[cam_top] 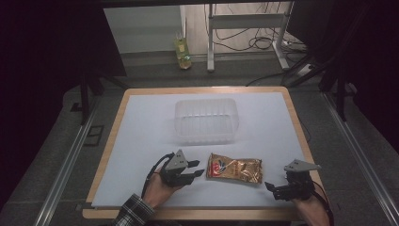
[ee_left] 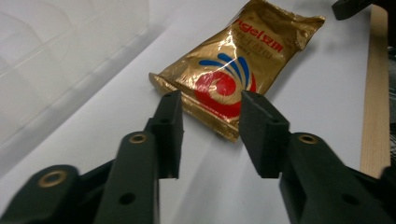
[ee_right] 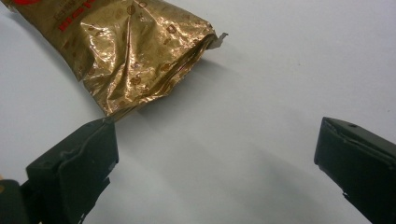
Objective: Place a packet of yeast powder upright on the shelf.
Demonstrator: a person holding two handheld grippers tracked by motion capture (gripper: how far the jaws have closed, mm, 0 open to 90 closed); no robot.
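A gold foil snack packet [cam_top: 235,169] with a red and blue logo lies flat on the white sheet near the table's front. My left gripper [cam_top: 200,168] sits just left of it, pointing at its left end. In the left gripper view the packet [ee_left: 233,65] lies just ahead of my left gripper [ee_left: 210,121], whose jaws stand narrowly apart with nothing between them. My right gripper [cam_top: 277,178] rests to the right of the packet, near the front right corner. In the right gripper view my right gripper [ee_right: 215,140] is wide open over bare sheet, with the packet's crinkled end [ee_right: 126,51] ahead.
A clear plastic tub [cam_top: 205,120] stands behind the packet at the middle of the sheet, and its wall [ee_left: 56,60] is at the left of the left gripper view. The table's wooden edge [cam_top: 106,150] frames the white sheet. A bottle [cam_top: 182,52] stands on the floor beyond.
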